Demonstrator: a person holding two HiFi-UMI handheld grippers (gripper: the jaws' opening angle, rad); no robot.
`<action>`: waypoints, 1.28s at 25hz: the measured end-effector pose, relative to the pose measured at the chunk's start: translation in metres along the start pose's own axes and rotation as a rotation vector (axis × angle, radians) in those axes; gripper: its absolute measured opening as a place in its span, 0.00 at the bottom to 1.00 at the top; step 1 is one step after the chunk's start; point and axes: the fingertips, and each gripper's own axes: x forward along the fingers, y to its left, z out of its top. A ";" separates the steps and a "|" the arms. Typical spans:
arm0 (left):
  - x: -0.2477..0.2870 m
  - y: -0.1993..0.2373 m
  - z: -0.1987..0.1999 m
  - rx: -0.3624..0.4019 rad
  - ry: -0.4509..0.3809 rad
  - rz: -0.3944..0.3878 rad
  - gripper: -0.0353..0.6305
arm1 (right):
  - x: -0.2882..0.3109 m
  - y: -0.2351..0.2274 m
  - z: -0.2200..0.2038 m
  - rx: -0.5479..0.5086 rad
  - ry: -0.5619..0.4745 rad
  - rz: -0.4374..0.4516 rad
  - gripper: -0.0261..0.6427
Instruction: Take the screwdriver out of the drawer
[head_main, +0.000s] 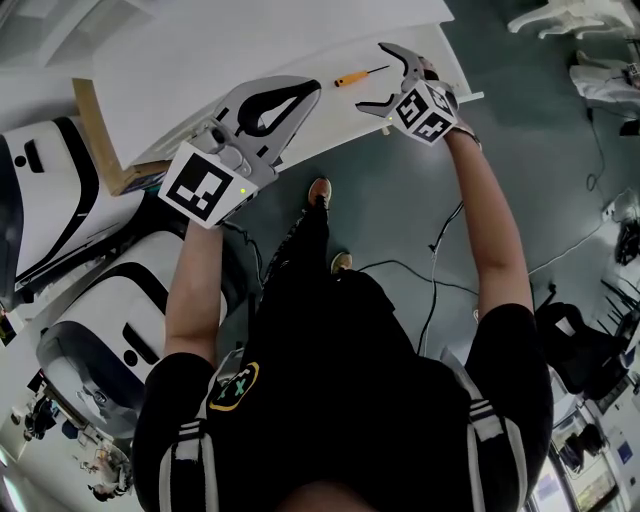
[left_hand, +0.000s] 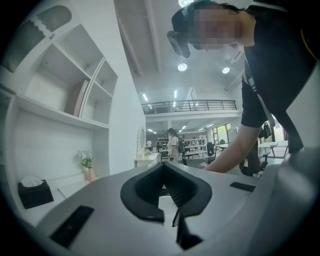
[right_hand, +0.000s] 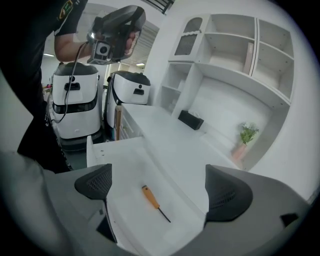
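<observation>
Screwdriver (right_hand: 152, 199) lies flat on the floor of the open drawer (right_hand: 122, 160), light, stiff, its thin shaft probably slick, so the orange handle suits the right gripper (right_hand: 160, 187), spread wide above it; the left gripper (left_hand: 167, 192), raised away, is pressed together on nothing.

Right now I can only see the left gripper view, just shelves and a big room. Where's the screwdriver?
Observer: The screwdriver lies in the open white drawer. It has an orange handle.
Operator: Are the right tongs holding it?
Observer: No. The right tongs are open and pointed at it, not touching it.
Operator: And where are my left tongs from it?
Observer: In the head view, the left tongs are off to the screwdriver's left, well apart from it.
</observation>
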 end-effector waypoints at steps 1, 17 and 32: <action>0.000 0.001 -0.001 0.000 0.001 0.000 0.08 | 0.005 0.000 -0.004 -0.006 0.012 0.008 0.91; 0.012 0.011 -0.014 0.000 0.006 -0.032 0.08 | 0.092 0.021 -0.078 -0.110 0.223 0.217 0.91; 0.007 0.026 -0.038 -0.029 0.028 -0.036 0.08 | 0.156 0.034 -0.129 -0.142 0.380 0.379 0.83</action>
